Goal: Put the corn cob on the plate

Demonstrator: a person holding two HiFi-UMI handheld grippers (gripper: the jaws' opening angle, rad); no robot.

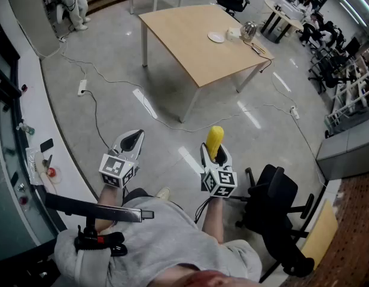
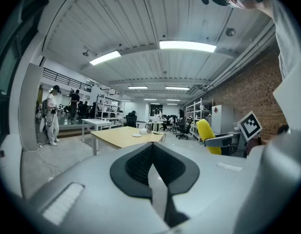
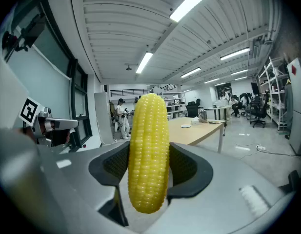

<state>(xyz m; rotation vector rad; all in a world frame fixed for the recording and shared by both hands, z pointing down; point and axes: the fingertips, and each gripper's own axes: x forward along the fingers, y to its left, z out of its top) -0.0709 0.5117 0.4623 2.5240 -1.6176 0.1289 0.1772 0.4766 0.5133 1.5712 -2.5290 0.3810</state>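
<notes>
Head view: the right gripper holds the corn cob upright above the grey floor. It is well apart from the wooden table at the top of the view, where the white plate lies toward the right-hand side, beside a few items too small to identify. The left gripper is carried beside the right one, and a black office chair stands at the person's right. Right gripper view: the two dark pads pinch the cob on either side, its blunt end hanging just below them and its tip rising well above. This contact cannot be read from the head view. The table and plate appear beyond the cob, to its right. Left gripper view: the jaws are pressed together, their pads meeting along a single seam with nothing between them, a detail the head view leaves unclear. This view also gives the cob in profile at the right. A standing person appears whole at the left, beyond the table, where the head view cuts them off at the frame's upper edge.
</notes>
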